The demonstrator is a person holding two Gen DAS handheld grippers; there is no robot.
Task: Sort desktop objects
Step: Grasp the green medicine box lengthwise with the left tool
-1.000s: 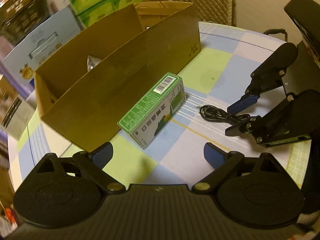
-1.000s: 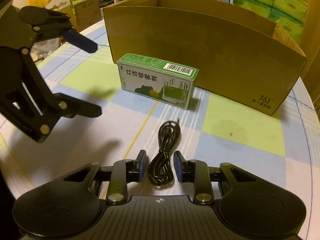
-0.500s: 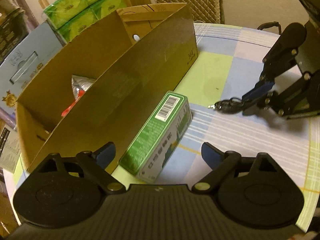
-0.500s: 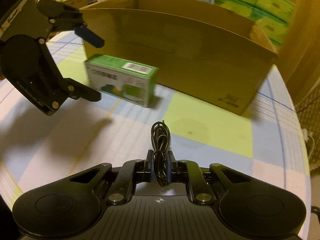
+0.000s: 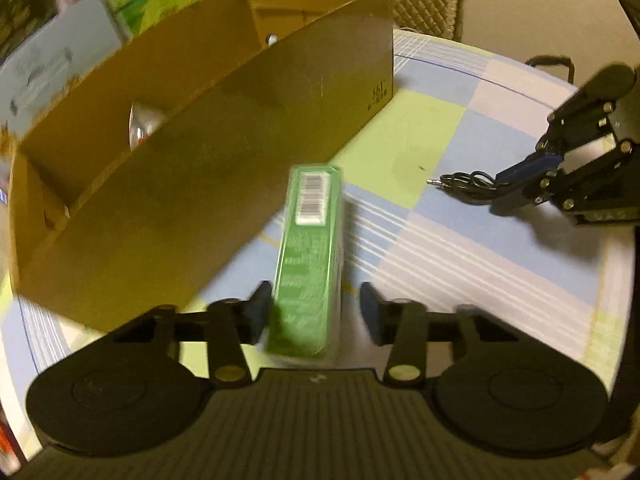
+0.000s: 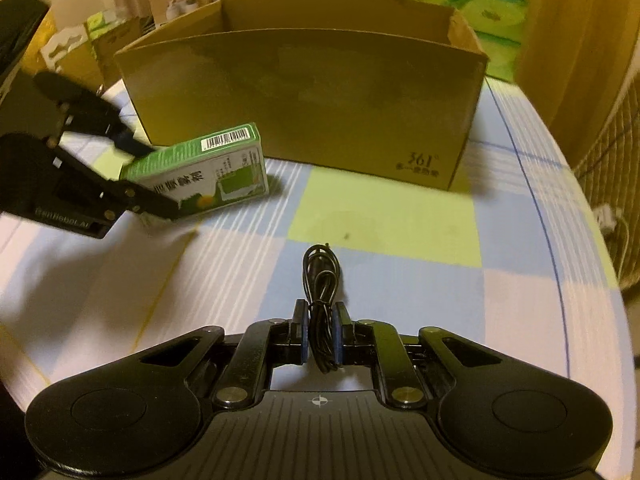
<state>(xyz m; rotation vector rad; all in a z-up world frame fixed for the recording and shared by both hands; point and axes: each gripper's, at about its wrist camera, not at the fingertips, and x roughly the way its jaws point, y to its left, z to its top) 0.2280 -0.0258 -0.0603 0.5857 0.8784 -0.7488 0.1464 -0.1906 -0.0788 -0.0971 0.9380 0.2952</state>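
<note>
While the left gripper [image 5: 310,312] straddles the green box [image 5: 310,248] on the checked tablecloth [image 6: 400,216] (fingers apart, one pad touching), the cardboard box [image 6: 304,96] stands behind, and the right gripper [image 6: 320,334] pinches the black cable [image 6: 320,276].

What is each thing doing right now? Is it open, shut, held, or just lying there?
Left gripper: open, fingers either side of the green box.
Green box: on the table, not clamped yet.
Right gripper: shut on the black cable.
Black cable: coiled, held.
Cardboard box: open at the top.
</note>
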